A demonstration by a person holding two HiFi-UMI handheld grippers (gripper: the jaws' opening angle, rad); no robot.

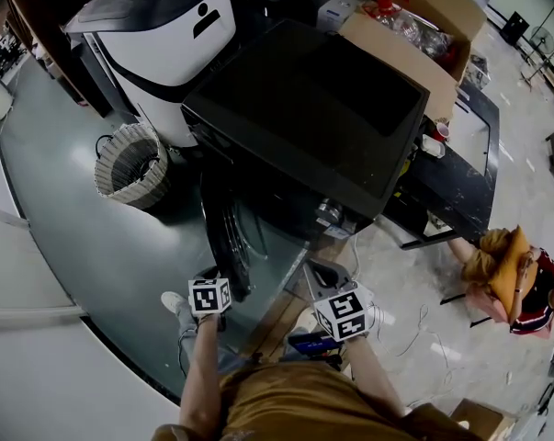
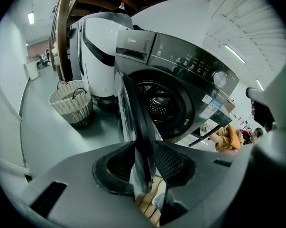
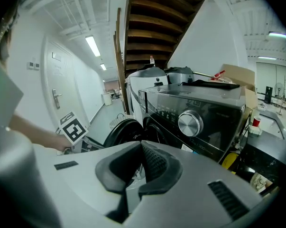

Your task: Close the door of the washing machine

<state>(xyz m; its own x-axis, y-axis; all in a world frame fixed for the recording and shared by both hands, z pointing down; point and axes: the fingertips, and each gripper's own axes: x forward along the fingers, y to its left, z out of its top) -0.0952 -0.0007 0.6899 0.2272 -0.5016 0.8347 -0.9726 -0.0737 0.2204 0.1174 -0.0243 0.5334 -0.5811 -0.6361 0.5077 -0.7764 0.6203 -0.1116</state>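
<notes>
A workshop hall: a washing machine [image 1: 304, 108] on polished floor [image 1: 74, 246], cluttered cardboard box [image 1: 414, 26] at one o'clock, loose cables [image 1: 414, 329].

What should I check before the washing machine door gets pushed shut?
1. Grip on the door: ok, its edge sits between the fingers of the left gripper.
2. The drum opening clear: ok, nothing hangs out.
3. The right gripper out of the swing: cannot tell; it is shut, empty, in front of the washing machine.
4. The wicker basket clear: ok, it stands on the door's outer side.
5. The latch lined up: cannot tell.
</notes>
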